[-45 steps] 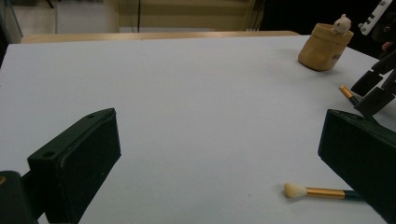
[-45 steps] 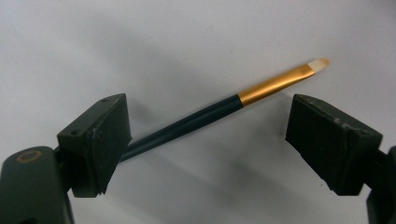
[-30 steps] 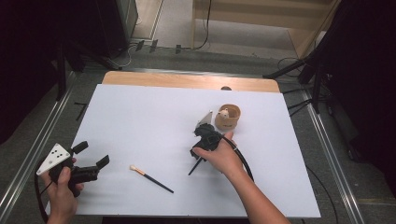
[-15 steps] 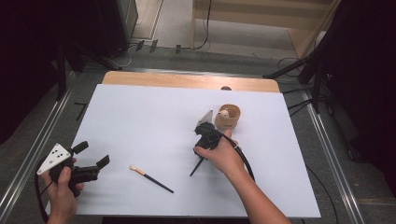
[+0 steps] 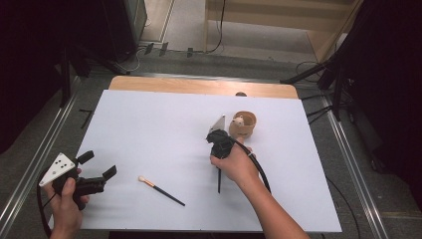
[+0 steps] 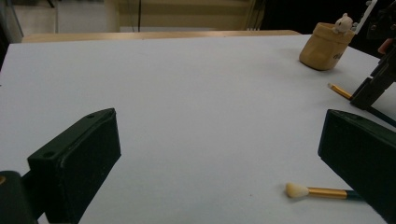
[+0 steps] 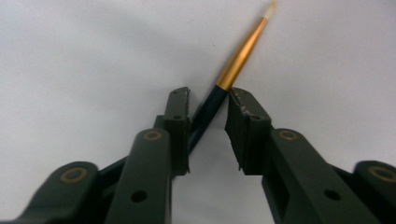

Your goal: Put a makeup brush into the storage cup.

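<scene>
Two black jaws of the right gripper (image 7: 208, 121) have just been closing on a dark-handled brush (image 7: 233, 65); its handle lies slanted between them, touching both pads, though a gap shows beside it and whether they pinch it cannot be told. Its gold ferrule and pale tip point away from the jaws, over the white surface (image 5: 159, 129). Just beyond this gripper stands a tan cup (image 5: 243, 124) holding a small white figure (image 5: 240, 120). Well to the cup's left and nearer the person, a second brush (image 5: 161, 191) lies flat, and farther left the left gripper (image 5: 97, 172) is held with jaws wide, nothing between them. Past the cup, the surface's wooden edge (image 5: 199, 85) meets grey floor, cables and dark stands.
</scene>
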Demonstrator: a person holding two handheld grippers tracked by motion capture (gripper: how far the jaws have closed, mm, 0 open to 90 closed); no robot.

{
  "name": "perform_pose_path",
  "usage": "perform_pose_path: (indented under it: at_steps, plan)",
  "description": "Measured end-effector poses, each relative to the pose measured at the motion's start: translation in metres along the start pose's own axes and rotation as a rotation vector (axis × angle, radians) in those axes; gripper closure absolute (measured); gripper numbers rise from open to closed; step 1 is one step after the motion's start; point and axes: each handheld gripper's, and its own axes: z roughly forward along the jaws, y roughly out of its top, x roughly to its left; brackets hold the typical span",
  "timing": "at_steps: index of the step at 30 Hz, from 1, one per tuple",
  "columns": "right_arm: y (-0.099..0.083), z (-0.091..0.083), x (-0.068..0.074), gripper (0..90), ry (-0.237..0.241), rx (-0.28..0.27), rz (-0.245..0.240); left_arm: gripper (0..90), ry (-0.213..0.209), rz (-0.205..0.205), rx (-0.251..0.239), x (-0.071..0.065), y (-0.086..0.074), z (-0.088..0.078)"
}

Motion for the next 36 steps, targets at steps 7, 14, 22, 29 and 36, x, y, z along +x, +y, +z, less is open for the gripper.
perform_pose_path:
  at_steps: [7, 14, 22, 29, 36]
  plan:
    - [0.001, 0.000, 0.001, 84.1, 0.001, 0.015, 0.000, 0.0, 0.000, -0.003, 0.005, 0.000, 0.000, 0.001]
    - [-0.001, 0.000, 0.000, 84.5, 0.012, 0.005, -0.011, 0.0, -0.002, 0.000, 0.002, -0.001, 0.000, 0.002]
    - [-0.006, -0.002, -0.007, 84.5, 0.043, -0.074, -0.002, 0.0, -0.002, 0.000, 0.002, 0.000, -0.001, 0.002]
    - [-0.013, -0.011, -0.013, 84.6, 0.081, -0.203, -0.009, 0.0, -0.002, 0.002, 0.007, -0.001, 0.000, 0.002]
    - [-0.018, -0.016, -0.014, 84.6, 0.097, -0.303, -0.010, 0.0, 0.001, 0.002, 0.009, -0.001, 0.000, 0.002]
